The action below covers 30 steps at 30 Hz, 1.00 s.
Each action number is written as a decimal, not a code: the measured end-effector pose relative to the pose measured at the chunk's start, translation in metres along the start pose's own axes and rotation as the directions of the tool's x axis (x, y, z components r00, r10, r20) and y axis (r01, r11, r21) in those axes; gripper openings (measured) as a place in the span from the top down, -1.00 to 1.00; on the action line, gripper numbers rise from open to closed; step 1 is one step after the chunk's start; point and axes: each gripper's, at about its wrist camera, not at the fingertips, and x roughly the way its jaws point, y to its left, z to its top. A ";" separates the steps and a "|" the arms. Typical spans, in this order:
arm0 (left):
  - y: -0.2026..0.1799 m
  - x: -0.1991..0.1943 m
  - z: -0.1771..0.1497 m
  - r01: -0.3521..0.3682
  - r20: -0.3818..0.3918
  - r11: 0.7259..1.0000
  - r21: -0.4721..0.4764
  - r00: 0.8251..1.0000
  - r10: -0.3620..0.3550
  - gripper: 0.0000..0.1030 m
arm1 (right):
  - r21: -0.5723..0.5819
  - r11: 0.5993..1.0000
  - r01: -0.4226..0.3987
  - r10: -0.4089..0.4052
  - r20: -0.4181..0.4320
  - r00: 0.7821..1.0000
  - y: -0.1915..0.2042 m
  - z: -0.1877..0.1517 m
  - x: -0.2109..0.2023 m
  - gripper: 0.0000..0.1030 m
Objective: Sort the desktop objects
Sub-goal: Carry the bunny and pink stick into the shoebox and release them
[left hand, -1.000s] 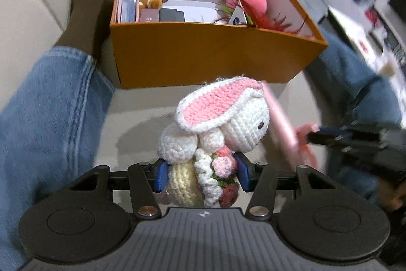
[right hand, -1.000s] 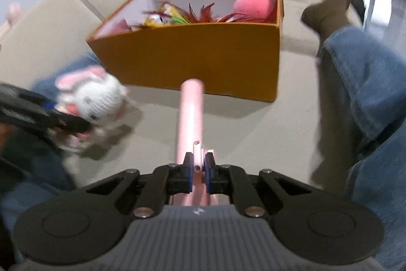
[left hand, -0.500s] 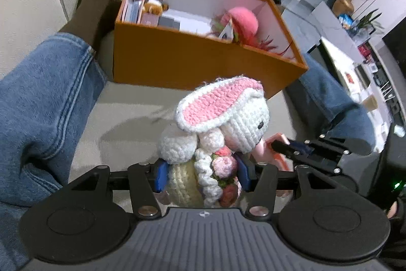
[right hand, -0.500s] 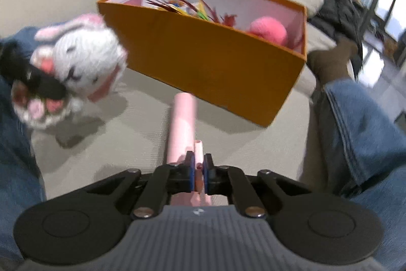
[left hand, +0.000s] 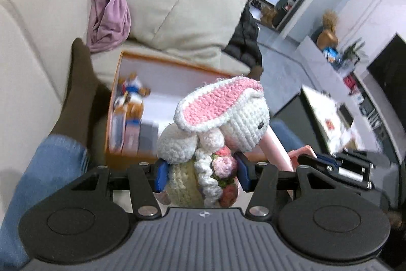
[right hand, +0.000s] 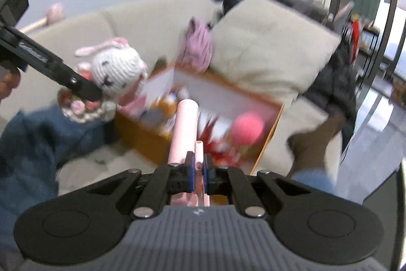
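My left gripper (left hand: pixel 201 175) is shut on a crocheted white bunny (left hand: pixel 223 123) with pink ears and a flower bouquet, held above the near edge of an orange box (left hand: pixel 132 103). The bunny also shows in the right wrist view (right hand: pixel 114 70), at the left. My right gripper (right hand: pixel 199 169) is shut on a pink tube-shaped object (right hand: pixel 186 123) that points toward the orange box (right hand: pixel 142 136). The pink object shows in the left wrist view (left hand: pixel 275 146), just right of the bunny. The box holds a small bear toy (left hand: pixel 132 90), cards, a pink ball (right hand: pixel 244 128) and red feathers.
The box stands on a beige sofa (left hand: pixel 38 24) with a large cushion (left hand: pixel 187 4) and a purple cloth (left hand: pixel 109 17) behind it. A leg in jeans and a brown sock (left hand: pixel 76 93) lies left of the box. Another jeans leg (right hand: pixel 28 139) lies under the bunny.
Both grippers have risen and tilted up with their objects. The views now look over the box toward the cushion and room. The bunny and the pink object are closer to the box.
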 end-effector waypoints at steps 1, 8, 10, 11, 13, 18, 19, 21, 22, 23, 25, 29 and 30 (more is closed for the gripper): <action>0.000 0.009 0.012 -0.001 0.001 1.000 -0.014 1.000 0.001 -0.18 | -0.010 1.000 0.022 -0.022 0.016 1.000 -0.002 0.008 0.004 0.88; 0.014 0.102 0.070 -0.081 -0.076 0.993 -0.091 0.994 0.075 -0.18 | -0.045 0.998 0.043 -0.041 0.042 0.998 -0.024 0.048 0.059 0.88; 0.020 0.130 0.078 -0.104 -0.104 0.990 -0.096 0.990 0.094 -0.18 | -0.064 0.997 0.044 -0.043 0.027 0.999 -0.031 0.053 0.081 0.88; 0.024 0.142 0.080 -0.118 -0.115 0.988 -0.103 0.988 0.106 -0.18 | -0.072 0.997 0.041 -0.040 0.019 0.999 -0.035 0.055 0.089 0.88; 0.029 0.164 0.084 -0.149 -0.137 0.983 -0.103 0.981 0.135 -0.18 | -0.087 0.996 0.030 -0.031 -0.002 1.000 -0.043 0.056 0.106 0.88; 0.039 0.205 0.084 -0.215 -0.184 0.974 -0.077 0.963 0.198 -0.20 | -0.105 0.994 0.009 -0.014 -0.054 0.998 -0.055 0.056 0.138 0.88; 0.041 0.212 0.084 -0.230 -0.194 0.971 -0.071 0.958 0.213 -0.21 | -0.103 0.995 0.002 -0.009 -0.064 0.998 -0.057 0.056 0.144 0.88; 0.044 0.223 0.083 -0.256 -0.213 0.965 -0.065 0.948 0.237 -0.23 | -0.087 0.996 -0.011 0.003 -0.088 0.996 -0.061 0.056 0.157 0.88; 0.045 0.227 0.082 -0.266 -0.221 0.962 -0.067 0.944 0.246 -0.25 | -0.076 0.997 -0.019 0.011 -0.099 0.995 -0.062 0.056 0.161 0.88; 0.047 0.231 0.081 -0.268 -0.227 0.961 -0.066 0.942 0.247 -0.26 | -0.066 0.997 -0.029 0.022 -0.108 0.994 -0.064 0.056 0.167 0.88; 0.047 0.237 0.080 -0.270 -0.240 0.962 -0.051 0.938 0.250 -0.29 | -0.059 0.997 -0.048 0.040 -0.125 0.991 -0.065 0.054 0.175 0.88; 0.047 0.241 0.077 -0.268 -0.236 0.963 -0.018 0.937 0.256 -0.31 | -0.071 0.995 -0.064 0.051 -0.179 0.983 -0.063 0.051 0.193 0.88; 0.047 0.242 0.077 -0.266 -0.235 0.964 -0.013 0.938 0.256 -0.34 | -0.073 0.995 -0.065 0.050 -0.187 0.981 -0.062 0.050 0.196 0.88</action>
